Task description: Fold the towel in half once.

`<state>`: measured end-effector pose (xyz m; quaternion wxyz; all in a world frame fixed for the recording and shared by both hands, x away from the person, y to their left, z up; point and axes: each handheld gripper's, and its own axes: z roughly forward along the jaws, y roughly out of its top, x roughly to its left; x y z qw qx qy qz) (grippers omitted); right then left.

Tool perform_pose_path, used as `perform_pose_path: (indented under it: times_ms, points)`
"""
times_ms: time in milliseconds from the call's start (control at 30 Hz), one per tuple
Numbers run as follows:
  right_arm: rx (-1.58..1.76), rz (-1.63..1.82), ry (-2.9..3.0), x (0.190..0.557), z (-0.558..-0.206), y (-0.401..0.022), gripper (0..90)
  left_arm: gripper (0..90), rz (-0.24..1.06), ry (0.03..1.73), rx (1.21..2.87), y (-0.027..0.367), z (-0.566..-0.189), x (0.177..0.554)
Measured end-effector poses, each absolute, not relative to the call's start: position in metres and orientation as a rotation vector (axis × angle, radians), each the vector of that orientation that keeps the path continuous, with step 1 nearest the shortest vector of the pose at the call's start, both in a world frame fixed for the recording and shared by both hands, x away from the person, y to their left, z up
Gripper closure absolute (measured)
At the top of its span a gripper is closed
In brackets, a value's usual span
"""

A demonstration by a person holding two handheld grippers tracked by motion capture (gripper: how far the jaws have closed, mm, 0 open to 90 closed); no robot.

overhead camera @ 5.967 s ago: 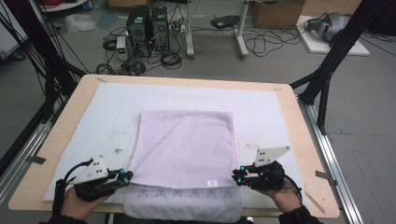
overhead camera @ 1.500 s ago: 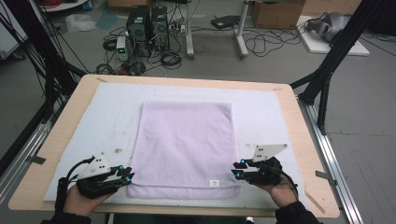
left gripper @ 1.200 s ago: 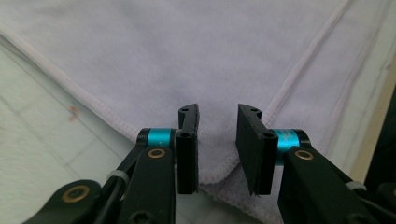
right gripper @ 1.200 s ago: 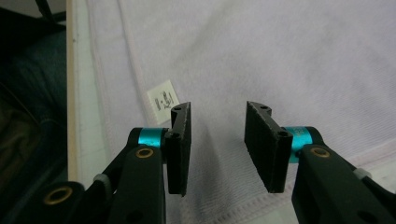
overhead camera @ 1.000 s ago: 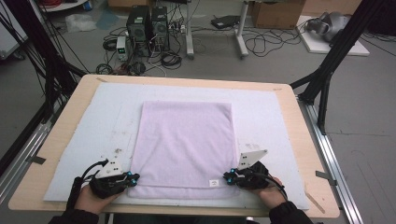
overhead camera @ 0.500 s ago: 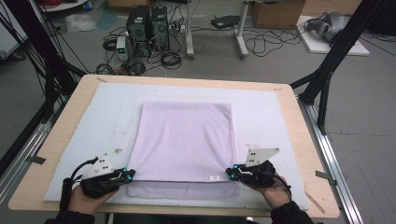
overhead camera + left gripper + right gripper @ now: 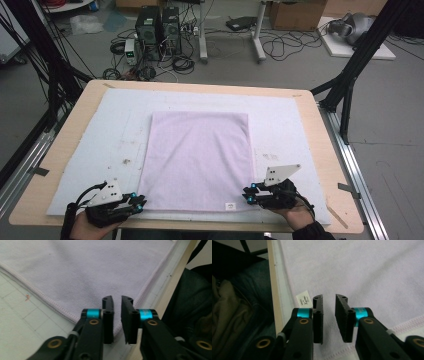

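Now the lilac towel (image 7: pixel 197 160) is laid flat by the table's (image 7: pixel 320 135) near edge; left gripper (image 7: pixel 136 204) and right gripper (image 7: pixel 248 194) jaws have just been opening, slightly parted, nothing clamped, corners released after spreading

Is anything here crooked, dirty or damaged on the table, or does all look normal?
Mostly normal. The lilac towel lies flat and smooth, though its sides splay slightly toward the near edge. The white mat under it carries small brownish specks left of the towel, like stains. The left tool and right tool stand slightly open, gripping nothing.
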<state>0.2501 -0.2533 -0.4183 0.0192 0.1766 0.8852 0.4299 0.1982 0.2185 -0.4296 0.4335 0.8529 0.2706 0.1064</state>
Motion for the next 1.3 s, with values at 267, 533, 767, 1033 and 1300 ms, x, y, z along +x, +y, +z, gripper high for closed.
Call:
perform_pose_path:
  times_ms: [267,533,767,1033,1300]
  points:
    - [0.574,1.322,2.723,0.257,-0.425,-0.249,63.7,64.1,0.314,0.700,2.096,0.218,-0.433,0.207]
    - [0.697,1.333,2.606,0.276,-0.421,-0.258,48.5,53.0,0.365,0.746,2.038,0.216,-0.427,0.231]
    - [0.814,1.340,2.539,0.292,-0.420,-0.265,34.0,46.7,0.426,0.781,2.005,0.212,-0.424,0.251]
    - [0.815,1.347,2.498,0.302,-0.417,-0.264,27.3,42.2,0.455,0.812,1.930,0.212,-0.419,0.271]
    - [0.798,1.330,2.508,0.310,-0.415,-0.257,25.0,41.4,0.456,0.811,1.951,0.208,-0.420,0.278]
